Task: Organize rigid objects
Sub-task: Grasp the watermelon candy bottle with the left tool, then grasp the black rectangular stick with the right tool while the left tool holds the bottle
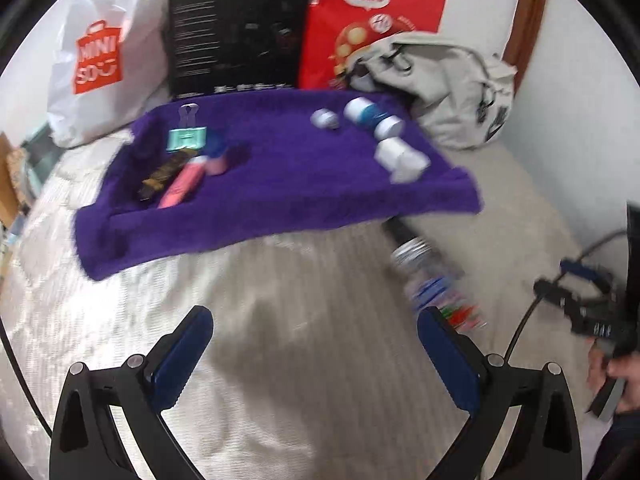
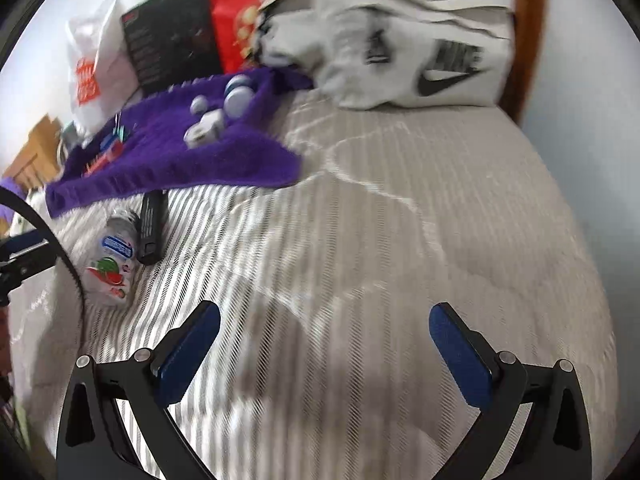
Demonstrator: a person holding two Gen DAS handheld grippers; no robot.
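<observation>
A purple towel point(image 1: 280, 184) point(image 2: 224, 160) lies on the striped bed. Its left part carries a teal binder clip point(image 1: 187, 136), a pink marker point(image 1: 182, 186), a dark patterned stick point(image 1: 162, 178) and a pink-and-blue roll point(image 1: 218, 158). Its right part holds white and blue cylinders point(image 1: 370, 116) point(image 2: 236, 96) and a white block point(image 1: 402, 158) point(image 2: 204, 132). Off the towel lie a clear bottle with a colourful label point(image 1: 432, 284) point(image 2: 112, 260) and a black bar point(image 2: 152, 228). My left gripper point(image 1: 316, 320) is open and empty above bare bedding. My right gripper point(image 2: 324, 320) is open and empty too, and shows at the far right point(image 1: 588, 304) in the left wrist view.
A white shopping bag point(image 1: 104, 56), a black box point(image 1: 236, 28), a red paper bag point(image 1: 368, 20) and a grey drawstring bag point(image 1: 452, 92) point(image 2: 392, 52) stand along the wall behind the towel. A hand point(image 1: 616, 376) holds the right gripper. Wooden bed frame point(image 2: 520, 32) runs at the right.
</observation>
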